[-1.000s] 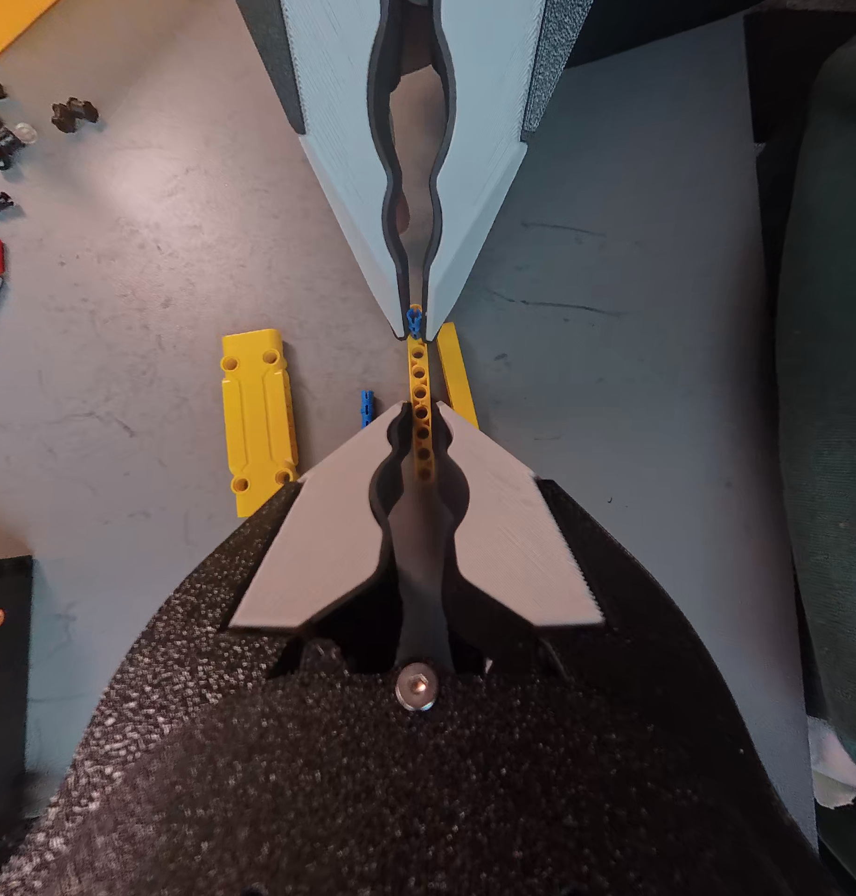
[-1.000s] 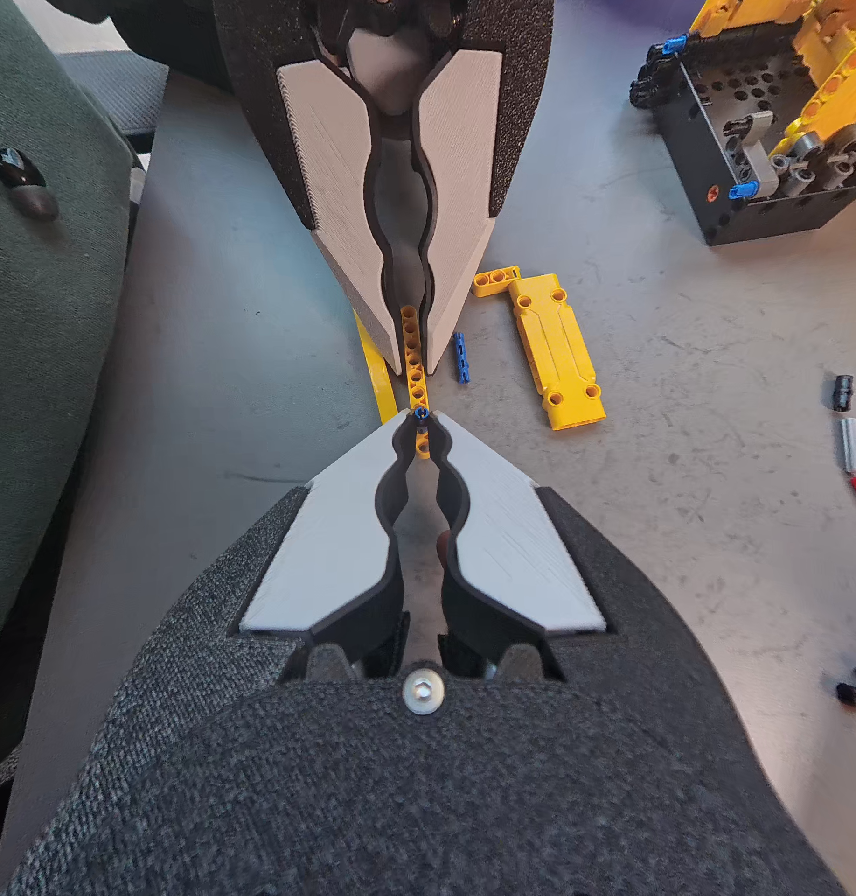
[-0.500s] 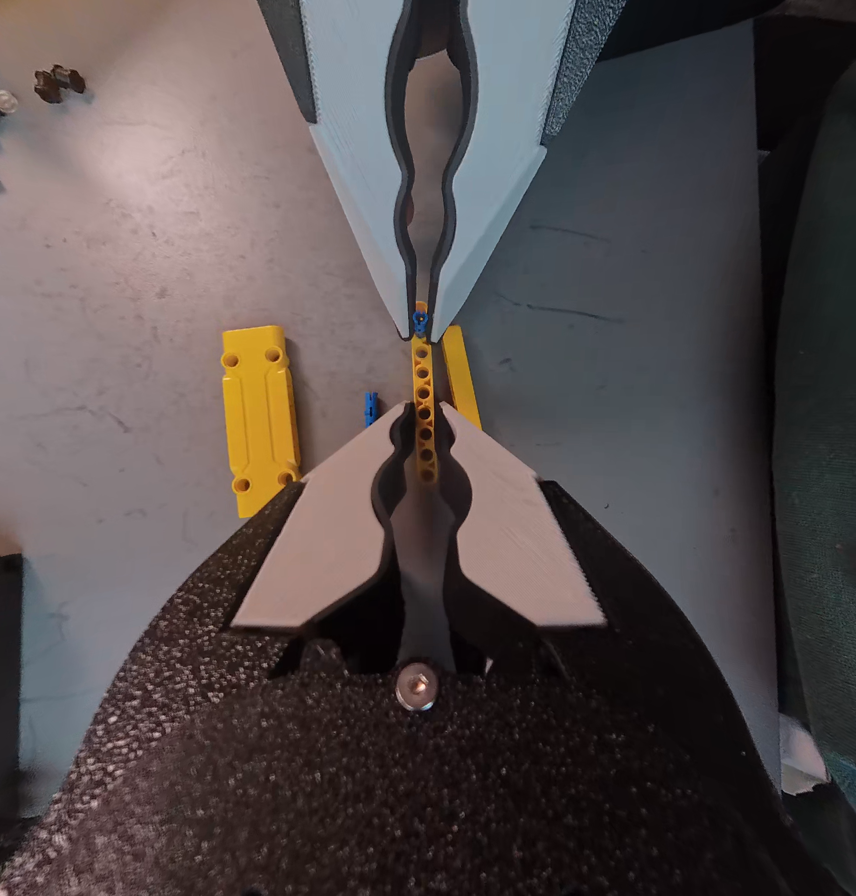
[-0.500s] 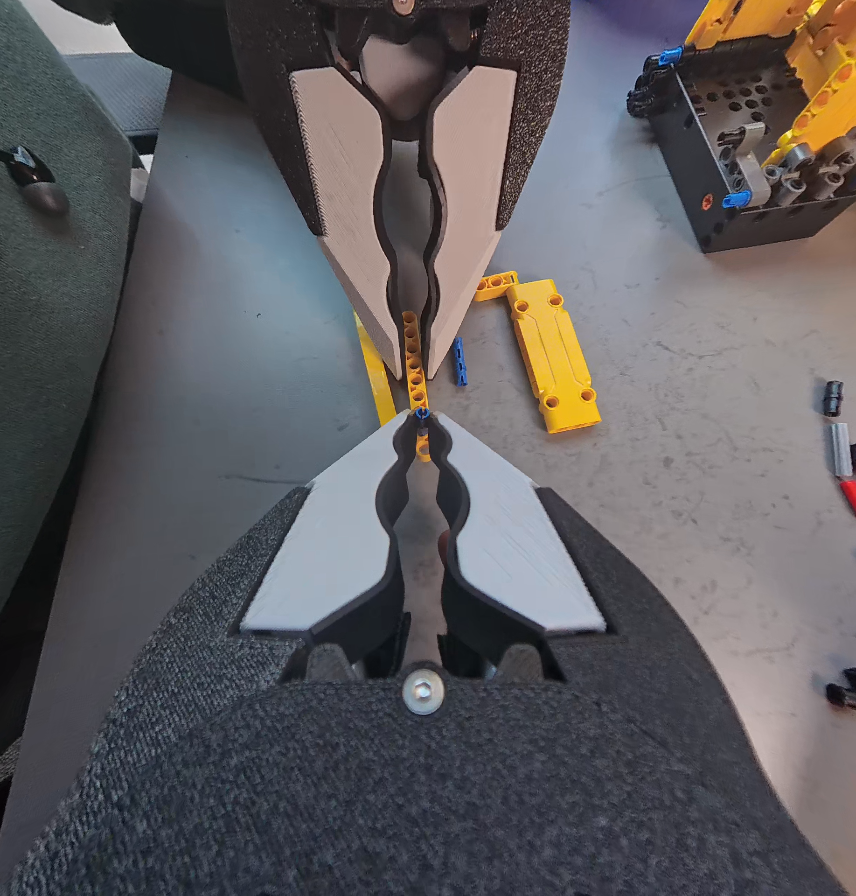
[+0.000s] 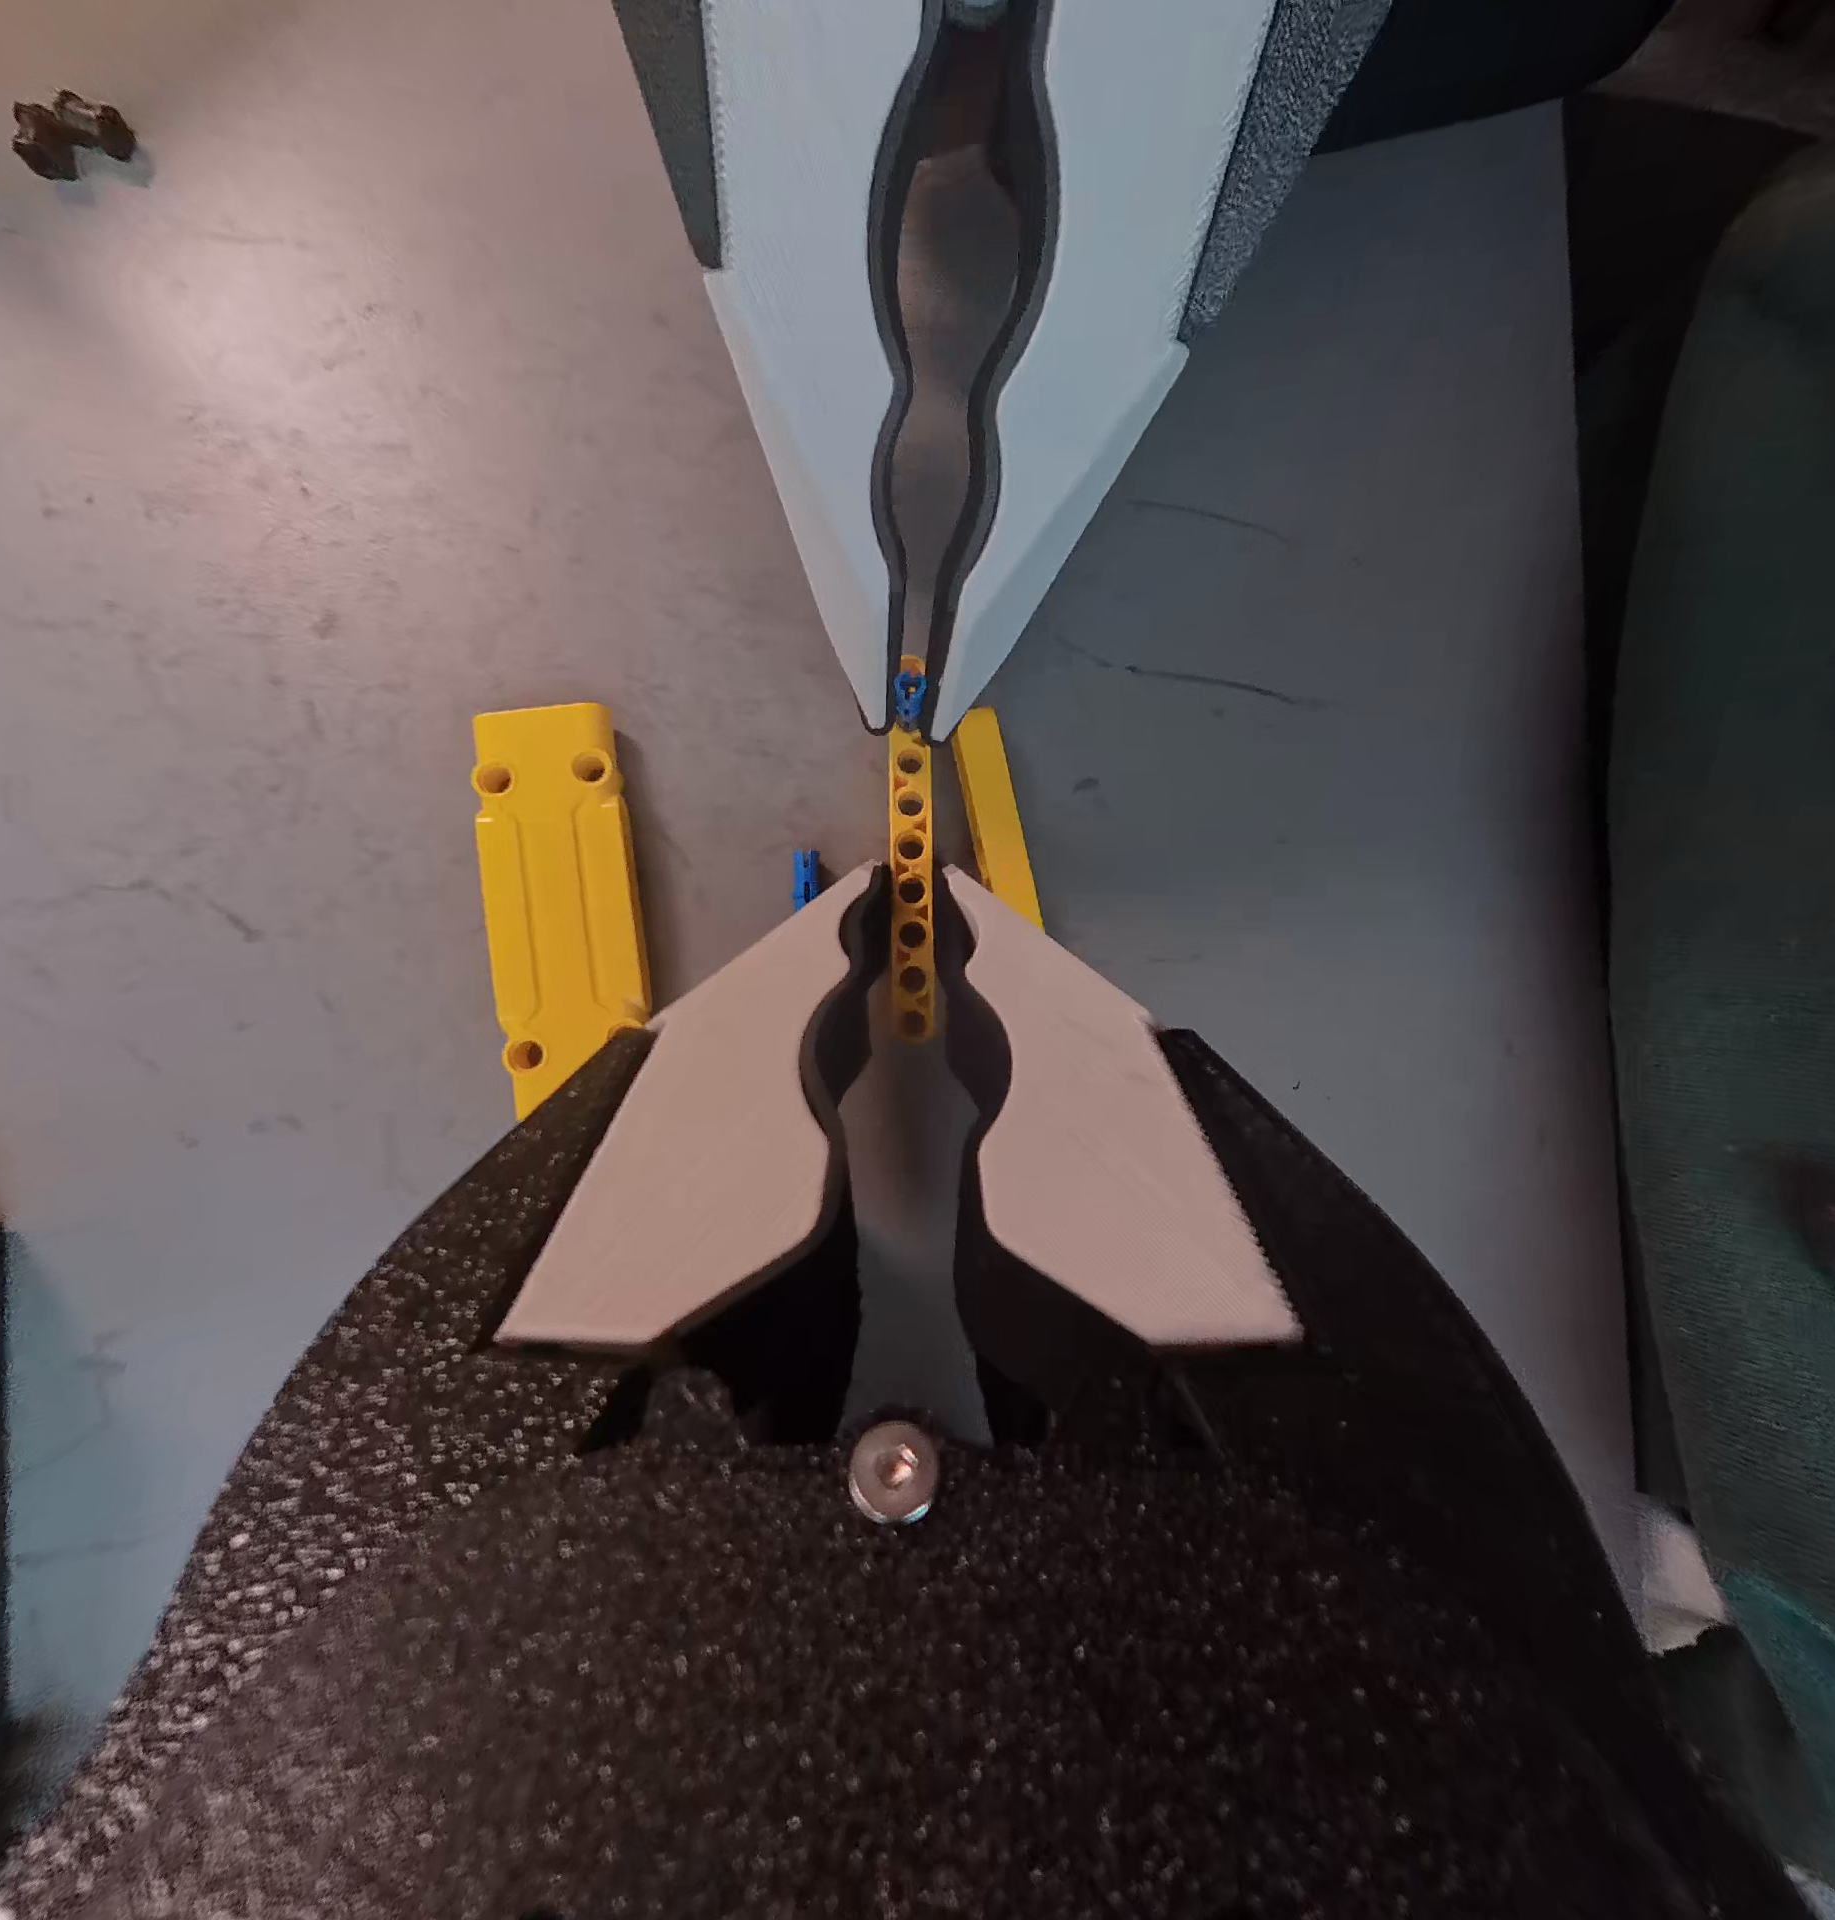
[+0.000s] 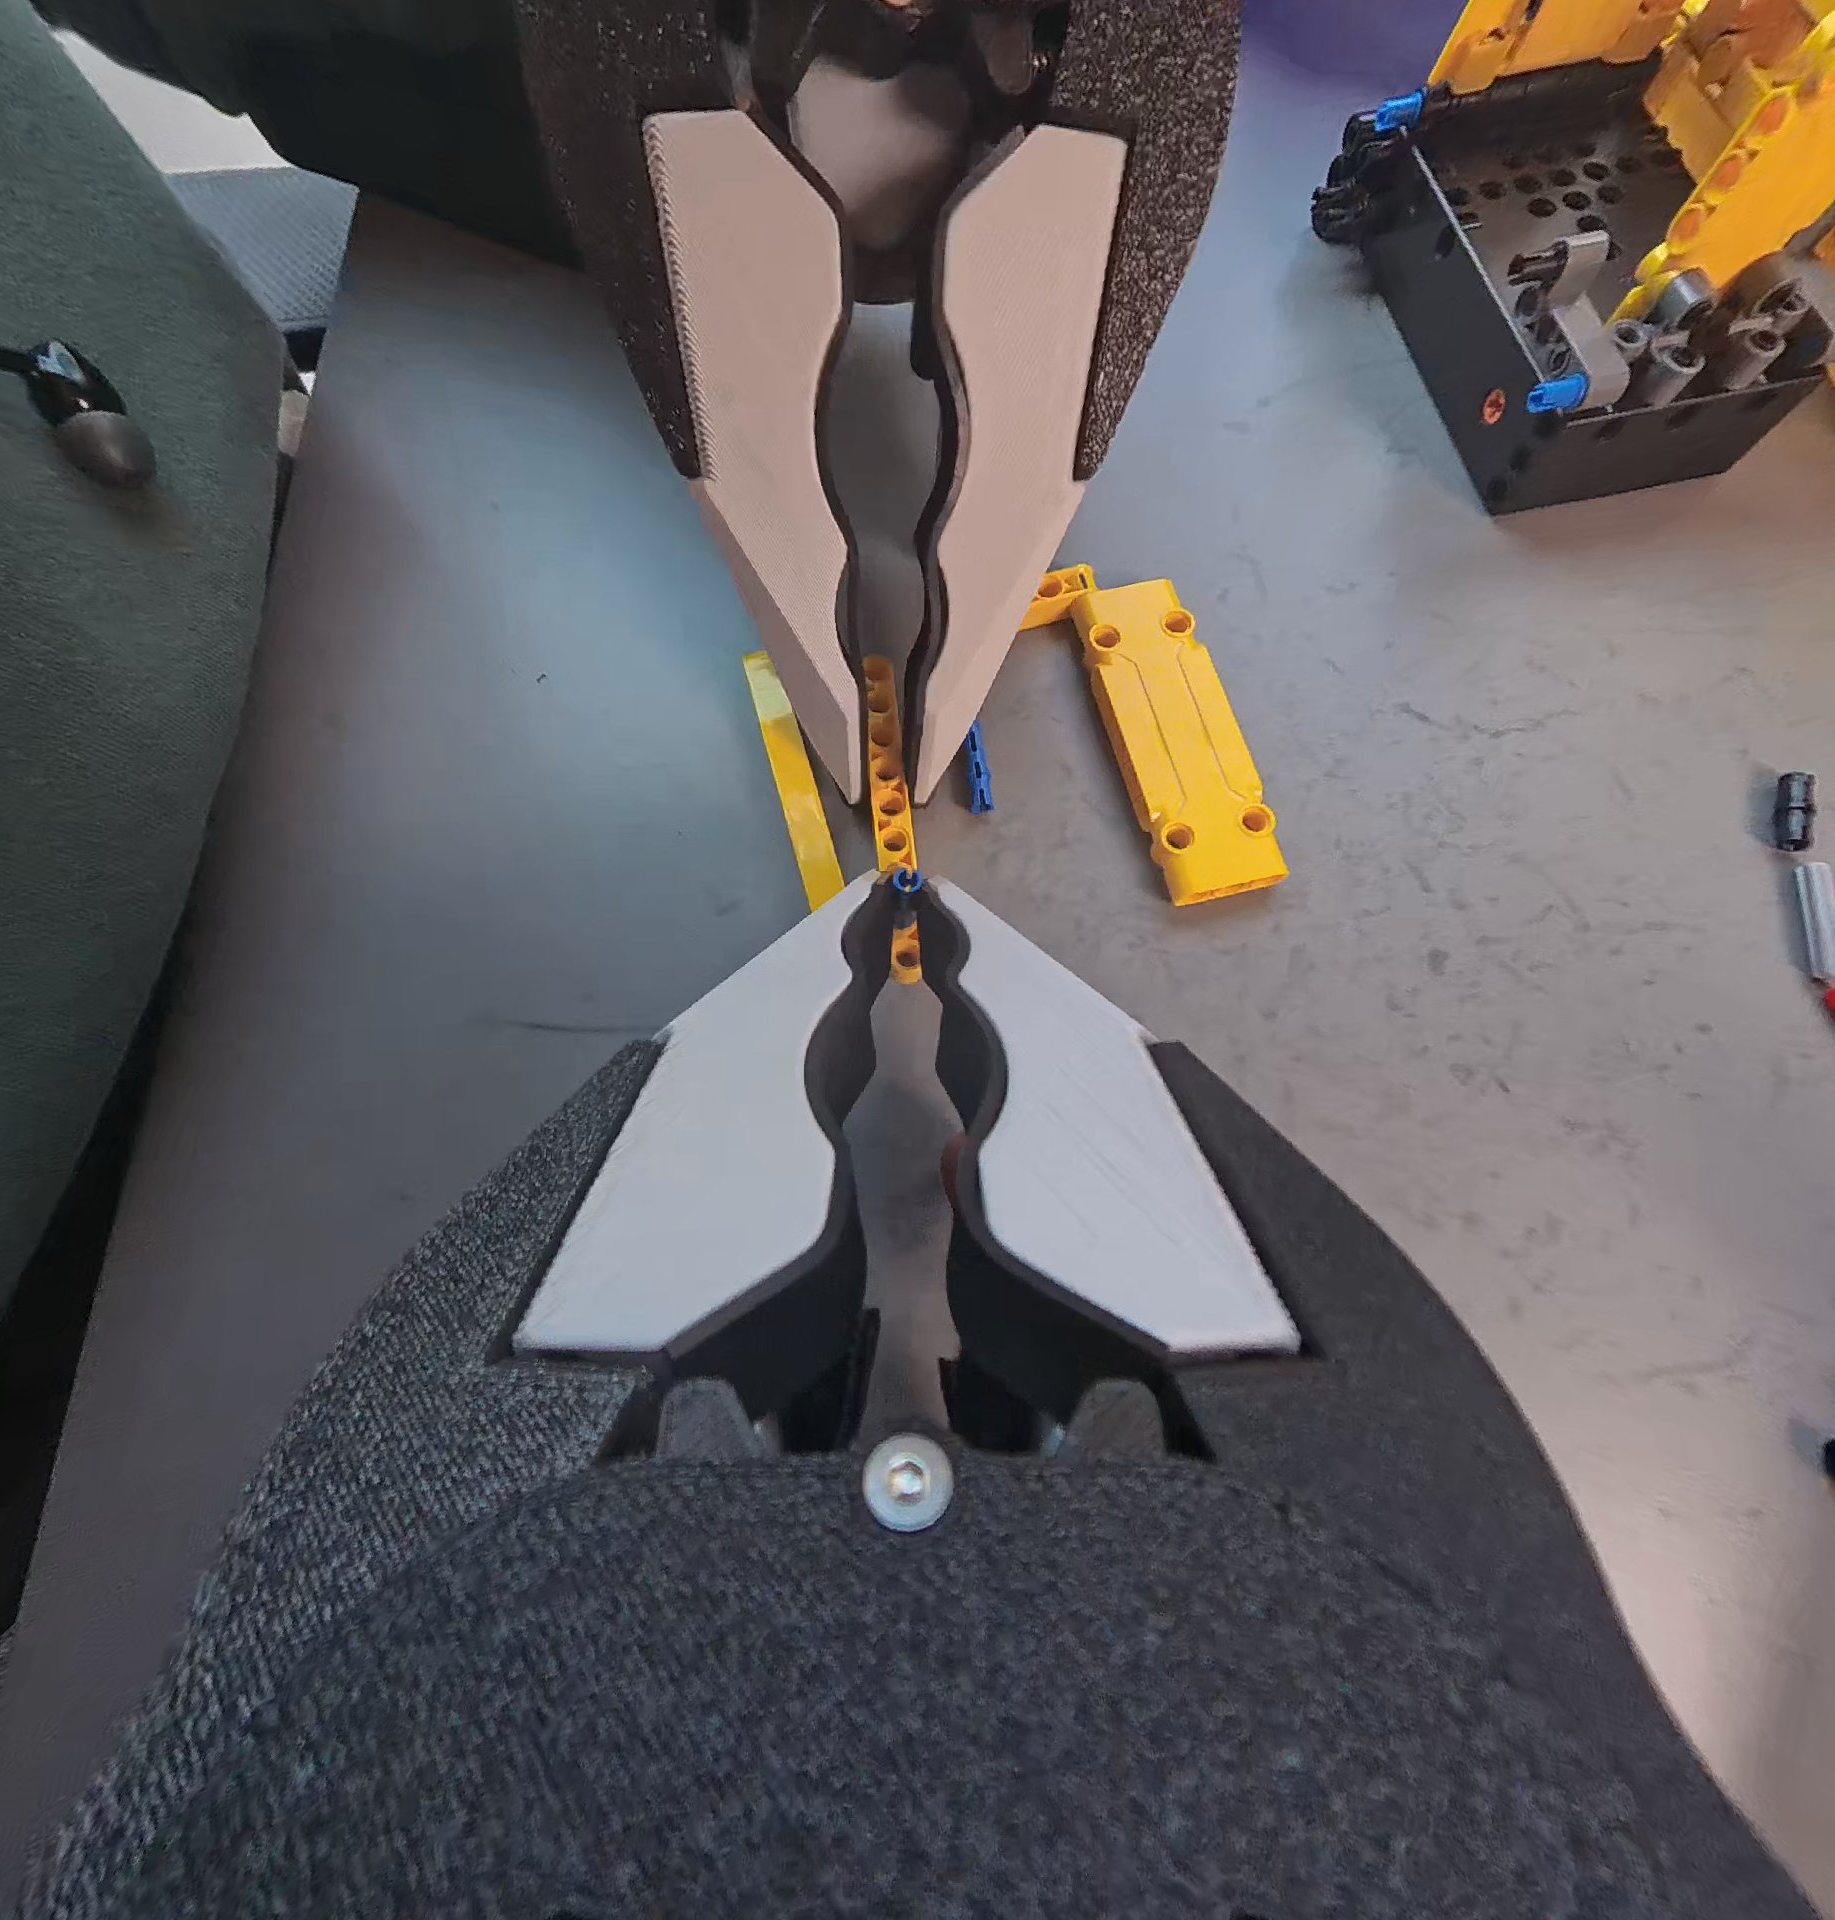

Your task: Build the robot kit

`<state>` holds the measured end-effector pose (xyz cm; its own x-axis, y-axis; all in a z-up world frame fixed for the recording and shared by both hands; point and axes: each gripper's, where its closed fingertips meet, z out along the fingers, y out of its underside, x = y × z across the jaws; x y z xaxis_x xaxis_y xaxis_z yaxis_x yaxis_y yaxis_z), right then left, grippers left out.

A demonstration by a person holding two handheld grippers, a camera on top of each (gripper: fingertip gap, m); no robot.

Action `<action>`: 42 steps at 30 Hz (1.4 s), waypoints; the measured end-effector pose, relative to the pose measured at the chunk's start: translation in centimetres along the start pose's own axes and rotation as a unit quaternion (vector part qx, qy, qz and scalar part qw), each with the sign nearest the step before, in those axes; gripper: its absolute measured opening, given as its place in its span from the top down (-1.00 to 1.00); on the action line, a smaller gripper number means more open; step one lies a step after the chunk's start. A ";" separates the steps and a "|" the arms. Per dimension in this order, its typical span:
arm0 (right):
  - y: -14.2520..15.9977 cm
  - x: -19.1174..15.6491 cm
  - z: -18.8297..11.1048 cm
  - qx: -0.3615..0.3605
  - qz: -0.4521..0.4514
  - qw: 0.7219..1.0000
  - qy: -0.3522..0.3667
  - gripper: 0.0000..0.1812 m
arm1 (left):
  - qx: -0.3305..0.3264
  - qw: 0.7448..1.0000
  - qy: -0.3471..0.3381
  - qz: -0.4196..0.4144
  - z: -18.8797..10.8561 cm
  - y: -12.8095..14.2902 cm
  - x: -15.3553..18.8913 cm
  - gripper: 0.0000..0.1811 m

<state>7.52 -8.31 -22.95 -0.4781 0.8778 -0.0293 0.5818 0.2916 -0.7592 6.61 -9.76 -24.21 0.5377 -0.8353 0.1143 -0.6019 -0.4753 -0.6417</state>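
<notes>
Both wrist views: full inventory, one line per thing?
beam: 1, yellow, holed, held between both grippers
pin: 1, blue, in the beam at the right gripper's tips
loose pin: 1, blue, on table beside beam
panel: 1, yellow, on table
strip: 1, yellow, on table under beam
model: 1, yellow and black, far right
small parts: several, black, grey, red, right edge
table: 1, grey
left gripper: shut on beam
right gripper: shut on beam end
</notes>
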 end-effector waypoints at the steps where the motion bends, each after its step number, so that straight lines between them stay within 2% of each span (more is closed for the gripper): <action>1: 0.1 0.0 0.1 0.001 -0.002 1.000 0.003 0.97 | 0.002 1.000 -0.004 0.007 0.0 0.0 0.0 0.93; 6: 0.1 0.0 0.2 0.000 -0.019 1.000 0.014 0.96 | 0.036 0.999 -0.002 -0.011 0.4 -0.7 -0.1 0.89; 13: 0.1 0.0 0.2 -0.007 -0.029 0.999 0.012 0.97 | 0.008 1.000 -0.026 0.002 1.1 -1.2 -0.3 0.93; 21: -0.2 0.3 0.0 0.032 0.032 0.999 -0.025 0.99 | 0.003 1.000 -0.018 -0.009 1.1 -1.2 -0.3 0.94; 22: -3.8 0.1 -1.5 0.140 0.056 0.987 -0.047 0.98 | 0.000 1.000 -0.020 -0.009 1.2 -1.2 -0.4 0.94; 23: -6.8 0.6 -3.7 0.205 0.087 0.973 -0.067 0.98 | -0.003 1.000 -0.020 -0.008 1.2 -1.2 -0.4 0.94; 24: -6.2 1.3 -3.3 0.156 0.026 0.987 -0.026 0.99 | -0.006 1.000 -0.021 -0.005 1.2 -1.2 -0.4 0.94; 25: -4.7 1.2 -2.4 0.102 0.002 0.995 -0.022 0.97 | -0.007 1.000 -0.020 -0.002 1.1 -1.2 -0.4 0.93; 28: -5.1 1.2 -3.1 0.128 0.025 0.991 -0.031 0.97 | 0.010 1.000 -0.016 -0.014 1.1 -1.3 -0.4 0.93; 31: -3.3 0.9 -1.7 0.071 0.002 0.997 -0.023 0.96 | 0.022 1.000 -0.017 -0.012 1.1 -1.4 -0.3 0.93; 34: -2.1 0.3 -0.6 0.056 0.002 0.998 -0.023 0.96 | 0.023 1.000 -0.012 -0.016 0.9 -1.3 -0.2 0.91; 37: -1.8 0.2 -0.1 0.062 0.016 0.998 -0.029 0.95 | 0.026 1.000 -0.011 -0.011 0.5 -1.2 -0.2 0.81; 40: -1.4 0.1 0.3 0.052 0.011 0.998 -0.031 0.95 | 0.038 0.999 -0.014 -0.011 0.0 -1.3 -0.4 0.79; 42: -2.1 0.1 0.0 0.074 0.012 0.997 -0.033 0.95 | 0.063 0.998 -0.013 -0.006 -0.4 -1.7 -0.3 0.81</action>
<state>6.28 -8.83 -21.34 -0.5106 0.8554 -0.0871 0.4920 0.2075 -0.8455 7.24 -8.80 -22.89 0.5607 -0.8215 0.1038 -0.5172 -0.4453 -0.7309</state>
